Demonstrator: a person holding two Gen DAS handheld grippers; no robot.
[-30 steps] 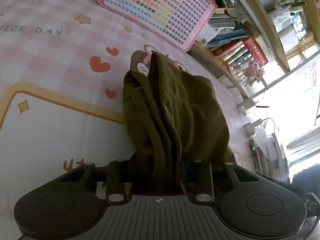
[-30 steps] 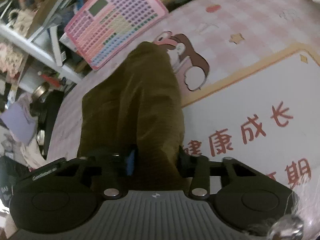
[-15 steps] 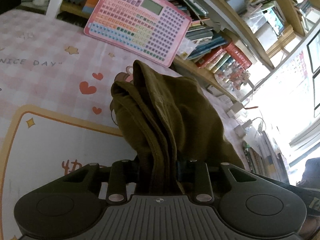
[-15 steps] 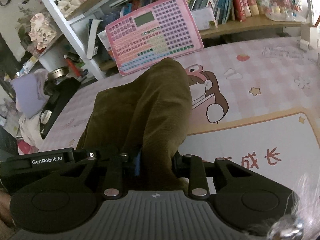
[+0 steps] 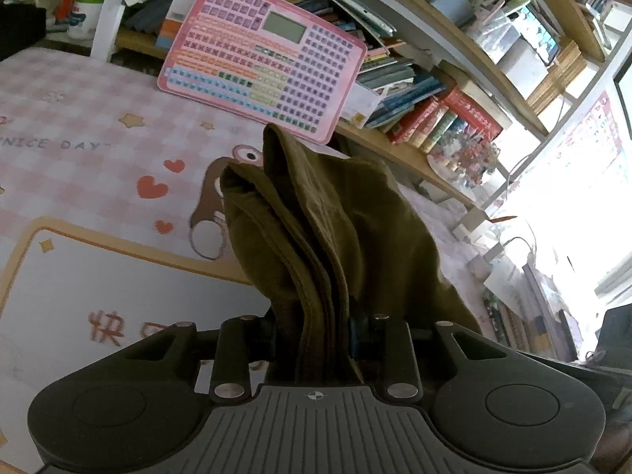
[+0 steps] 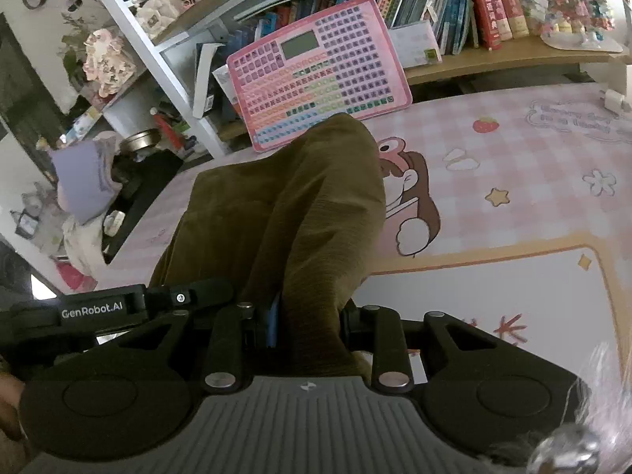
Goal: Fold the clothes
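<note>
While the olive-brown garment [image 5: 339, 233] is pinched at two places along one edge, it is carried clear of the pink checked surface [image 5: 91, 126] — a hold that appears meant to let the cloth drape and straighten under its own weight before a fold is laid. The left tongs [image 5: 312, 335] are pressed onto a thick bunch of the fabric, several layers and a stitched seam being gathered between the pads. The right tongs [image 6: 308, 328] are likewise clamped on a bunched fold of the same garment, seen here [image 6: 300, 205] as a broad, smooth sweep running forward and away from the camera.

The garment is seen hanging forward from both grips, its far end rounded and doubled over above the cartoon print on the surface; whether that end touches the surface cannot be told. The cloth is matte and fairly heavy-looking, with long soft creases on the left and a finely ribbed look on the right — no buttons or pockets can be made out. Behind it a pink keyboard-style toy tablet [image 5: 264, 59] is propped against the bookshelf [image 5: 426, 118], well apart from the work.
</note>
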